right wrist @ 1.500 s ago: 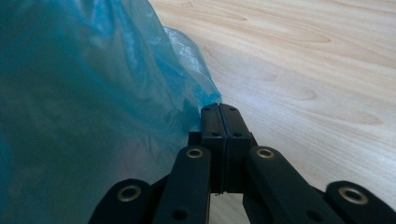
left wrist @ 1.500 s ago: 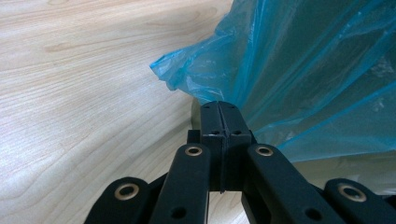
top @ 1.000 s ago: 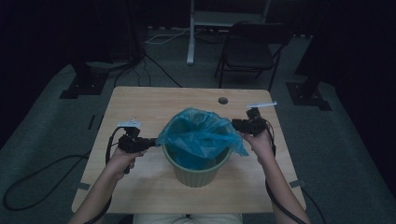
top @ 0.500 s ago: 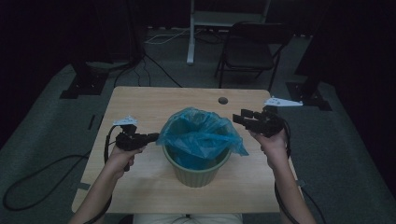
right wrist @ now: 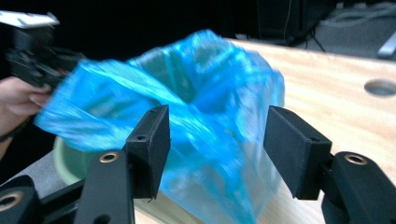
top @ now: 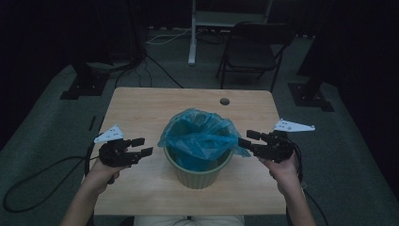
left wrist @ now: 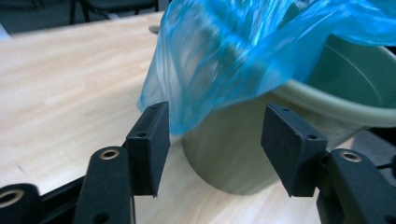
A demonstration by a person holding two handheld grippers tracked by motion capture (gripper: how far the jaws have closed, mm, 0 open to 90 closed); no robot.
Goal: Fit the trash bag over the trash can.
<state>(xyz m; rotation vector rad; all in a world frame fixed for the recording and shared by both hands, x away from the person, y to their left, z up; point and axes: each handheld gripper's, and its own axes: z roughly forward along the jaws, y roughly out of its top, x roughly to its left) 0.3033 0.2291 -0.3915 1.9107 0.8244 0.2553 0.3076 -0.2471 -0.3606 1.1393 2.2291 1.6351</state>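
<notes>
- The table is pale wood, with a small round hole near its far edge.
- A green bin stands at the middle of the table, toward the near side.
- A blue plastic bag sits in the bin; its crumpled top rises above the rim and spills over both sides. What lies inside the bag cannot be made out.
- The left gripper is held left of the bin, jaws spread wide and holding nothing, apart from the bag's edge.
- The right gripper is held right of the bin, jaws wide apart, tips just beside the overhanging bag.
</notes>
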